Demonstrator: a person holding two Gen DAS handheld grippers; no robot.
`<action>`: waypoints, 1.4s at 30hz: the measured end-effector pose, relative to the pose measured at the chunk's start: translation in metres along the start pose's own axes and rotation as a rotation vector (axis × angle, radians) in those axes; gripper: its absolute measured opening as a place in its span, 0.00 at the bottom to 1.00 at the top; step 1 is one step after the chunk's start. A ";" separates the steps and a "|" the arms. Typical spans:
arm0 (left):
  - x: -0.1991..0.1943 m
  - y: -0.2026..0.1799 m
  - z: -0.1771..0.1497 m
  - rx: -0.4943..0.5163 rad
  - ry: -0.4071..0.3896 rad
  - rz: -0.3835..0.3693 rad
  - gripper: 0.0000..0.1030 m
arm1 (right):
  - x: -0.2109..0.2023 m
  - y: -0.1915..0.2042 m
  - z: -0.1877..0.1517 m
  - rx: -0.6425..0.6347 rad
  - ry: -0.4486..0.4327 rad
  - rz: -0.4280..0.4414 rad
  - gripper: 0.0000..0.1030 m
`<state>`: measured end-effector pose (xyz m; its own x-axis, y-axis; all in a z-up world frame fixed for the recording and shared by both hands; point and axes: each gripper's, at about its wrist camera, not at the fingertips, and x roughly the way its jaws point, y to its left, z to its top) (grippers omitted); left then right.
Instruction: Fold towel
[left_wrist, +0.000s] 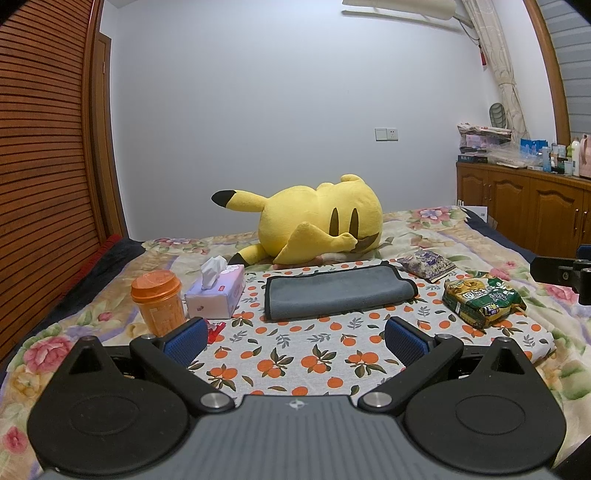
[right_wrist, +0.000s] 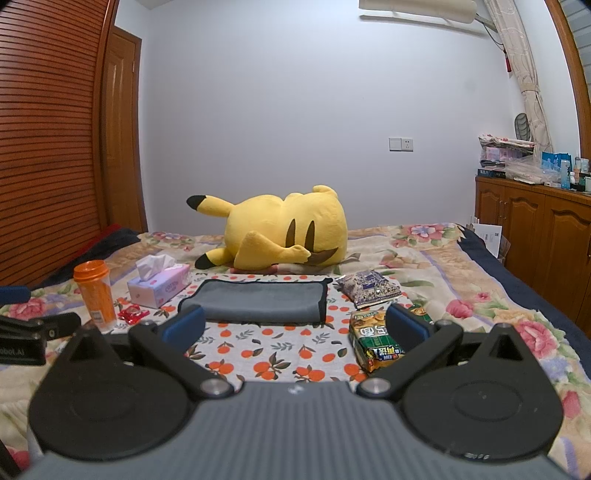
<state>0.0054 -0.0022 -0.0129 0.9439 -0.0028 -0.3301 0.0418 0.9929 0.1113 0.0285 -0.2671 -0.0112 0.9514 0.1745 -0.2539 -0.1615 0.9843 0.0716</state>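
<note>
A grey towel (left_wrist: 334, 293) with a dark edge lies folded into a long flat rectangle on an orange-print cloth (left_wrist: 295, 354) on the bed. It also shows in the right wrist view (right_wrist: 258, 300). My left gripper (left_wrist: 295, 338) is open and empty, held back from the towel's near edge. My right gripper (right_wrist: 295, 326) is open and empty, also short of the towel. Part of the right gripper shows at the right edge of the left wrist view (left_wrist: 565, 271).
A yellow plush toy (left_wrist: 314, 221) lies behind the towel. An orange cup (left_wrist: 159, 301) and a tissue box (left_wrist: 218, 293) stand to its left. A purple snack bag (left_wrist: 424, 264) and a green noodle pack (left_wrist: 480, 301) lie to its right. A wooden cabinet (left_wrist: 524, 206) stands far right.
</note>
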 end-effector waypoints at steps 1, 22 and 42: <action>0.000 0.000 0.000 0.000 0.000 0.000 1.00 | 0.000 0.000 0.000 0.000 0.000 0.000 1.00; 0.001 0.002 0.000 -0.001 -0.002 0.000 1.00 | 0.000 0.000 0.000 -0.001 -0.001 0.000 1.00; 0.002 0.003 0.000 0.001 -0.002 0.001 1.00 | 0.000 0.001 0.000 -0.001 0.000 0.000 1.00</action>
<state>0.0078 0.0004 -0.0130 0.9448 -0.0016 -0.3277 0.0408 0.9928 0.1130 0.0281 -0.2664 -0.0114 0.9514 0.1742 -0.2538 -0.1615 0.9844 0.0705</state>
